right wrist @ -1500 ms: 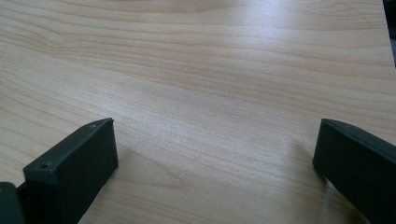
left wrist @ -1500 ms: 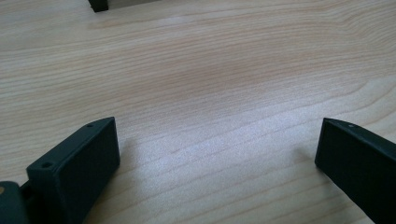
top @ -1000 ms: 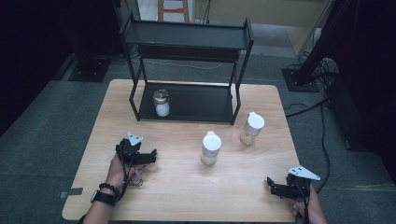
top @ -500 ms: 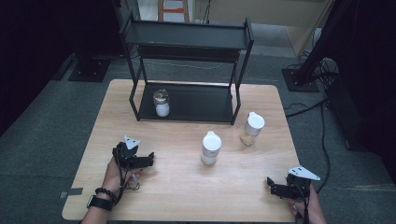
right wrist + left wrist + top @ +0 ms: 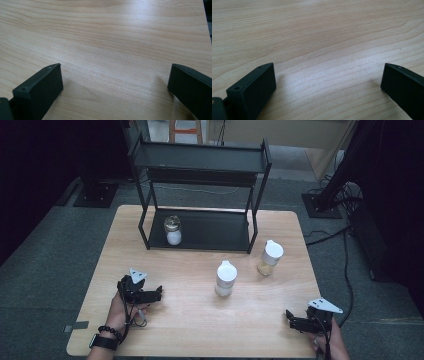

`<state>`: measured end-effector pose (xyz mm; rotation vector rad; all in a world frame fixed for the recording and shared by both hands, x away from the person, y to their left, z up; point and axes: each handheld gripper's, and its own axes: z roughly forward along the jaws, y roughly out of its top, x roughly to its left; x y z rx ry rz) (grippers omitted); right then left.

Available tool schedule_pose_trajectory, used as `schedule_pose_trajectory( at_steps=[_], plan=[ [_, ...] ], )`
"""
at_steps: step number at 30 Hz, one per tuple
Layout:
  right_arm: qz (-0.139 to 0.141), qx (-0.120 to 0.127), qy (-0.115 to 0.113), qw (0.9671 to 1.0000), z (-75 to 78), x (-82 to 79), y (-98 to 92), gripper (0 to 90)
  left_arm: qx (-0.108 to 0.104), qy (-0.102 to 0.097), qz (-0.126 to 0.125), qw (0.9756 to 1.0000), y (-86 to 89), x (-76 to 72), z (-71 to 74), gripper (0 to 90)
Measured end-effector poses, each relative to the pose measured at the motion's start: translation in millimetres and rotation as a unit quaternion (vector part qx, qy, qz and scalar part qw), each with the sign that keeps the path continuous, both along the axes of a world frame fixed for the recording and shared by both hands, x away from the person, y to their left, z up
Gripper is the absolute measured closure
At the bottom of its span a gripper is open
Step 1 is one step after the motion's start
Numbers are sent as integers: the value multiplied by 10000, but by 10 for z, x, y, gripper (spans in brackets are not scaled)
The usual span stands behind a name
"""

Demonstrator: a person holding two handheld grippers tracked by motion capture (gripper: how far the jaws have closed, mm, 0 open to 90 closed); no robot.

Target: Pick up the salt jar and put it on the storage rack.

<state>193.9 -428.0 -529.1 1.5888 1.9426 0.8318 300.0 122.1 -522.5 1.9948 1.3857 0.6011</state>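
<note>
I rest both hand-held grippers, left (image 5: 159, 294) and right (image 5: 289, 317), wide open and empty on the counter (image 5: 190, 320). The work appears not yet begun; next, I judge, the left one must reach the nearest bottle (image 5: 225, 278).

Wooden table and black rack, with gear around the edges

A pale wooden table (image 5: 200, 330) with rounded corners fills the middle of the frame, on a grey carpet (image 5: 45, 270). At its far edge, upper centre, stands a black two-level metal rack (image 5: 200, 157). A small glass jar (image 5: 173, 230) with white contents stands upright on the left part of its lower shelf. Orange stool legs (image 5: 186, 130) show at the top edge. Black stand bases sit on the carpet at upper left (image 5: 95, 195) and upper right (image 5: 322, 205), and cables (image 5: 345, 250) trail down the right side.
</note>
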Motion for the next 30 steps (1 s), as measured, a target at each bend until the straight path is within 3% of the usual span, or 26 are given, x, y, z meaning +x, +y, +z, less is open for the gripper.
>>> schedule_pose_trajectory(
  at_steps=[30],
  plan=[
    [-8,10,9,10000,0,0,-2,0,-9,-4,-71,10000,272,-348,-4,0]
  ],
)
